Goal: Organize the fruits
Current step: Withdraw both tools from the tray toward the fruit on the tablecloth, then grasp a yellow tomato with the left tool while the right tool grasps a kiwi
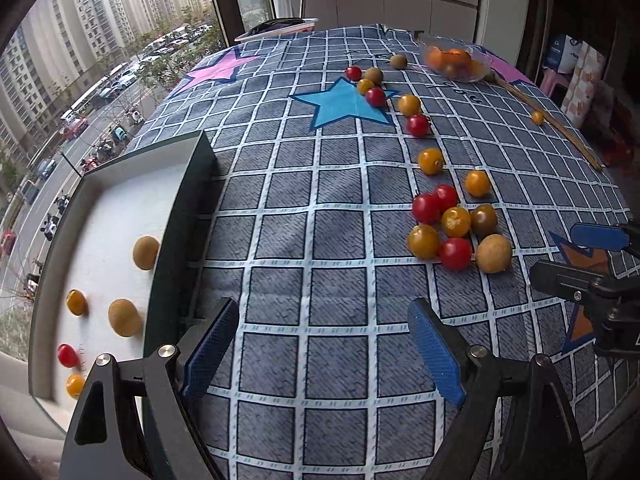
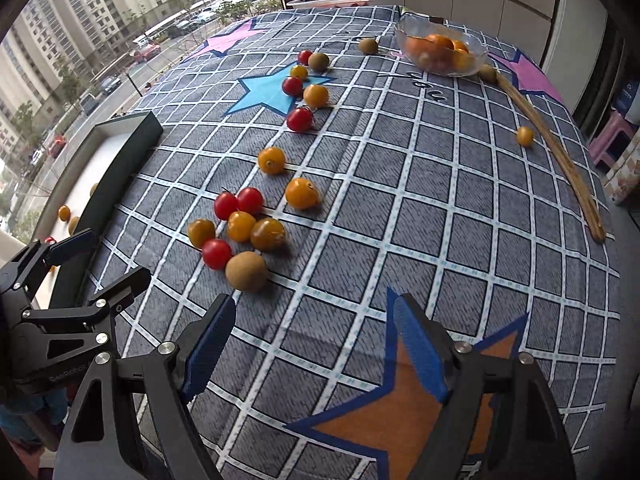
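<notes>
Red and yellow cherry tomatoes and brown longans lie scattered on the checked cloth. A near cluster (image 1: pixel 456 226) (image 2: pixel 240 228) includes a brown longan (image 1: pixel 494 253) (image 2: pixel 246 271). A dark-walled white tray (image 1: pixel 120 216) (image 2: pixel 116 160) at the left holds several fruits, among them a longan (image 1: pixel 146 253). My left gripper (image 1: pixel 324 344) is open and empty over bare cloth beside the tray. My right gripper (image 2: pixel 316 344) is open and empty, just short of the cluster. Each gripper shows at the edge of the other's view.
A glass bowl (image 1: pixel 478 76) (image 2: pixel 476 50) of orange fruit stands at the far side. A long wooden stick (image 1: pixel 556 124) (image 2: pixel 556 152) lies along the right, with a lone yellow tomato (image 2: pixel 524 136) beside it. The table's left edge meets a window.
</notes>
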